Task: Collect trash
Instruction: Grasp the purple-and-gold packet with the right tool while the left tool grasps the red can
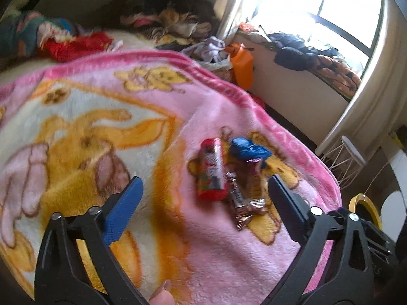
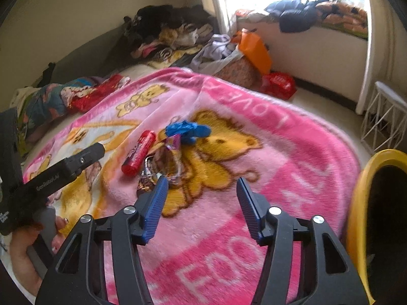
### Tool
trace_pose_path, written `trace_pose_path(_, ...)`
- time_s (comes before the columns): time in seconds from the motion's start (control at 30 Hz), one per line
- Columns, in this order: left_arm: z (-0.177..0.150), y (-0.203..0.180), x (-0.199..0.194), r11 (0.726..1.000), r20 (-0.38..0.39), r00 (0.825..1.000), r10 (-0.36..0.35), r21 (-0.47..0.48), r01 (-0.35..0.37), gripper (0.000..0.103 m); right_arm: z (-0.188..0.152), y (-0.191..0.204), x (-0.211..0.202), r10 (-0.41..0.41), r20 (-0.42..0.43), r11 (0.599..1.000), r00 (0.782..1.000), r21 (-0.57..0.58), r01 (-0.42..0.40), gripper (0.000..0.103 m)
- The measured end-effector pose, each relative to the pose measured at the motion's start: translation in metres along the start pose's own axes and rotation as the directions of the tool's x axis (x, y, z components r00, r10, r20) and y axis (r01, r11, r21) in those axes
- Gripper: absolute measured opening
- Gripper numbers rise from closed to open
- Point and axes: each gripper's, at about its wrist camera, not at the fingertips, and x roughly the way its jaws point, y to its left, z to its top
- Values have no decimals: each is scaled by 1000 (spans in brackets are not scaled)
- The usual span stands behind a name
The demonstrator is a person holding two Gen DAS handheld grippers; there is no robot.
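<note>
Lying just ahead of both empty, spread grippers, left nearer: red tube, long axis pointing away, among wrappers.

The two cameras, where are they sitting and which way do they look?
Left wrist: rides the left gripper, looks down along its open fingers at the trash on the blanket; a fingertip shows.
Right wrist: rides the right gripper, faces the same pile; the left hand shows, a yellow bin beside.
Shared: trash, blanket, window.
</note>
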Motion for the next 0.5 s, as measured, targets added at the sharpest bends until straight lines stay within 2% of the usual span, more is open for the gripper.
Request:
trace_pose_path(0.2,-1,14,13,998,-57,997,-46,-48,44,66,4,15,35,74,-70,997,995,-7,-75,46)
trace_pose_path(0.33,2,16,20,995,-83,993,-85,-52,81,58,4,22,55,86,-100,996,991,-11,-87,42)
trace_pose_path(0.5,1,16,33,991,-124,985,-122,-71,114,49,5,20,76,89,-141,996,986,12,-88,41)
